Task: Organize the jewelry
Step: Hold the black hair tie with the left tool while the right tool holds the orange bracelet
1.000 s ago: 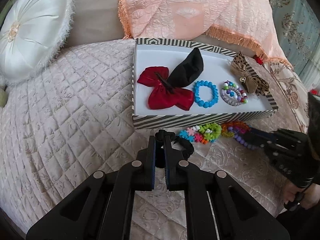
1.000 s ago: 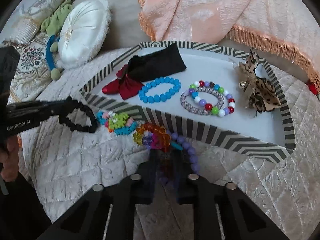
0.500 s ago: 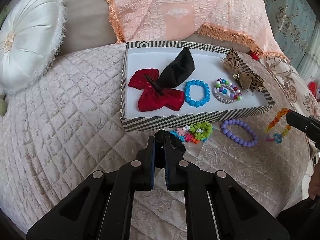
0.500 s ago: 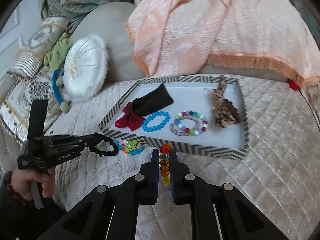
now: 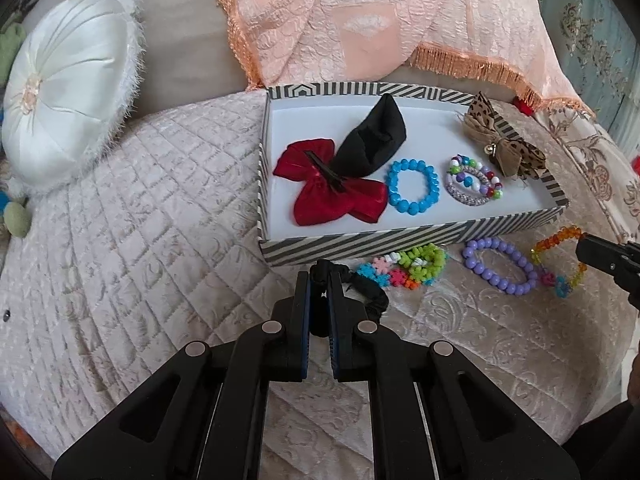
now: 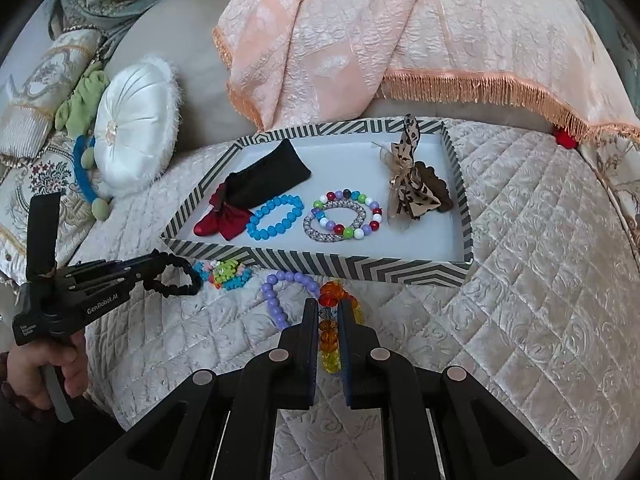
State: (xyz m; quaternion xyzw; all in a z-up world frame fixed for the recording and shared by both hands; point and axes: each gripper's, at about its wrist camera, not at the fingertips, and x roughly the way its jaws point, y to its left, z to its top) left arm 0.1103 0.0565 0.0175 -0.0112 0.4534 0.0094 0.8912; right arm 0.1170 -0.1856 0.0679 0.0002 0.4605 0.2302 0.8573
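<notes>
We had five pieces in the striped box [image 6: 462,200] ahead. Left claw [image 5: 319,280] pinched a black scrunchie [image 5: 368,290], right claw [image 6: 325,312] pinched an orange bead bracelet [image 6: 330,336]. Purple bracelet [image 5: 500,266] and puzzle bracelet [image 5: 404,266] lay between claws, unboxed.

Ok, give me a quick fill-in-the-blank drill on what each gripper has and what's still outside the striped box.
1. The left gripper is shut on a ____ scrunchie.
2. The right gripper holds a bracelet of orange and ____ beads.
3. The purple bracelet lies ____ the striped box, on the quilt.
4. Inside the box, the blue bracelet lies beside a ____ bow.

Missing words: black; yellow; outside; red
</notes>
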